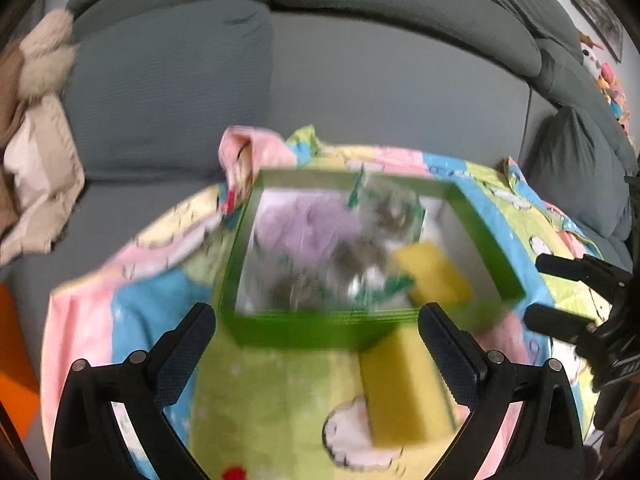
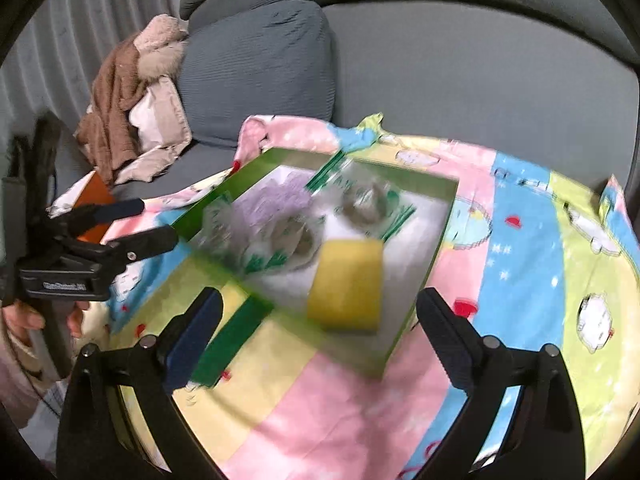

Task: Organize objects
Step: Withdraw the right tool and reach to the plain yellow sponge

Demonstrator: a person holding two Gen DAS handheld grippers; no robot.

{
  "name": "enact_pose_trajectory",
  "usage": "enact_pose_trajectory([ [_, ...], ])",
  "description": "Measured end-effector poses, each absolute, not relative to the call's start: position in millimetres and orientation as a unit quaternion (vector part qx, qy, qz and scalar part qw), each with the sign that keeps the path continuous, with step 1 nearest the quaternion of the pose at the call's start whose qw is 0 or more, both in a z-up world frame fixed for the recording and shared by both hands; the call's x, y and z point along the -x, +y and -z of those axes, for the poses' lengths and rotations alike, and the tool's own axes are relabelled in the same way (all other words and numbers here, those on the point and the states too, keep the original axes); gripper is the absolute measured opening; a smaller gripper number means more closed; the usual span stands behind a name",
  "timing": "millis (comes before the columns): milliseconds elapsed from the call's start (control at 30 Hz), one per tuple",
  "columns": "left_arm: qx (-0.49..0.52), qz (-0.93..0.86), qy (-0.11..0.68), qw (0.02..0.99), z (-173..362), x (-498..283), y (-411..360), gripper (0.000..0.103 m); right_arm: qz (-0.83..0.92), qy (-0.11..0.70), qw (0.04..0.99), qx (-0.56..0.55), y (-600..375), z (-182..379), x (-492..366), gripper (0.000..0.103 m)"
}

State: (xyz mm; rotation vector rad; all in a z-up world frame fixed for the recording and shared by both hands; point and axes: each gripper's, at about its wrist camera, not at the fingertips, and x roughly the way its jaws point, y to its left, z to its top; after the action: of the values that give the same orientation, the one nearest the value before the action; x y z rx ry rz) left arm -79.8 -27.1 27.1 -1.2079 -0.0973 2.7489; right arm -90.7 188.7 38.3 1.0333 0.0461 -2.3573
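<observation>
A green-rimmed box (image 1: 280, 330) (image 2: 256, 168) sits on a pastel cartoon cloth. Inside lie a purple cloth (image 1: 300, 224) (image 2: 272, 200), clear packets with green print (image 1: 380, 208) (image 2: 360, 196) and a yellow sponge (image 1: 434, 272) (image 2: 348, 284). A second yellow sponge (image 1: 404, 392) with a green scouring side (image 2: 228, 340) lies on the cloth in front of the box. My left gripper (image 1: 316, 344) is open and empty just before the box's near wall. My right gripper (image 2: 320, 328) is open and empty above the box's near corner. Both views are blurred.
The cloth (image 1: 260, 400) (image 2: 520, 240) covers a small round table in front of a grey sofa (image 1: 360, 80) (image 2: 460, 72). Brown and beige clothes (image 1: 36, 128) (image 2: 132, 100) lie on the sofa's left. A grey cushion (image 1: 576, 168) sits at right.
</observation>
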Motion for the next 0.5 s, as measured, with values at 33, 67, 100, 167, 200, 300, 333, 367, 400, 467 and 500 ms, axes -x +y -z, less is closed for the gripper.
enact_pose_trajectory([
  [33, 0.409, -0.909, -0.038, 0.069, -20, 74, -29, 0.101, 0.877, 0.013, 0.282, -0.389, 189, -36, 86, 0.098],
  [67, 0.416, -0.906, -0.042, 0.068, -15, 69, -30, 0.101, 0.876, 0.011, 0.282, -0.391, 189, -33, 82, 0.098],
  [100, 0.422, -0.903, -0.047, 0.066, -10, 64, -32, 0.101, 0.874, 0.007, 0.284, -0.394, 189, -31, 78, 0.098],
  [167, 0.430, -0.899, -0.054, 0.063, 0, 54, -33, 0.101, 0.870, -0.002, 0.290, -0.400, 188, -25, 71, 0.098],
  [200, 0.433, -0.897, -0.056, 0.062, 4, 50, -34, 0.101, 0.866, -0.007, 0.293, -0.404, 186, -22, 67, 0.098],
  [300, 0.441, -0.893, -0.063, 0.060, 13, 41, -35, 0.101, 0.859, -0.010, 0.302, -0.413, 180, -15, 59, 0.098],
  [333, 0.441, -0.893, -0.064, 0.060, 15, 38, -35, 0.101, 0.856, -0.011, 0.307, -0.416, 176, -12, 53, 0.098],
  [367, 0.442, -0.893, -0.064, 0.062, 17, 35, -36, 0.101, 0.853, -0.013, 0.312, -0.418, 174, -10, 51, 0.098],
  [400, 0.443, -0.892, -0.066, 0.065, 20, 32, -36, 0.101, 0.851, -0.017, 0.317, -0.419, 171, -8, 47, 0.098],
  [467, 0.448, -0.888, -0.073, 0.071, 27, 27, -36, 0.101, 0.847, -0.023, 0.323, -0.422, 167, -5, 42, 0.098],
  [500, 0.452, -0.886, -0.079, 0.074, 31, 25, -36, 0.101, 0.845, -0.026, 0.325, -0.424, 165, -3, 40, 0.098],
])
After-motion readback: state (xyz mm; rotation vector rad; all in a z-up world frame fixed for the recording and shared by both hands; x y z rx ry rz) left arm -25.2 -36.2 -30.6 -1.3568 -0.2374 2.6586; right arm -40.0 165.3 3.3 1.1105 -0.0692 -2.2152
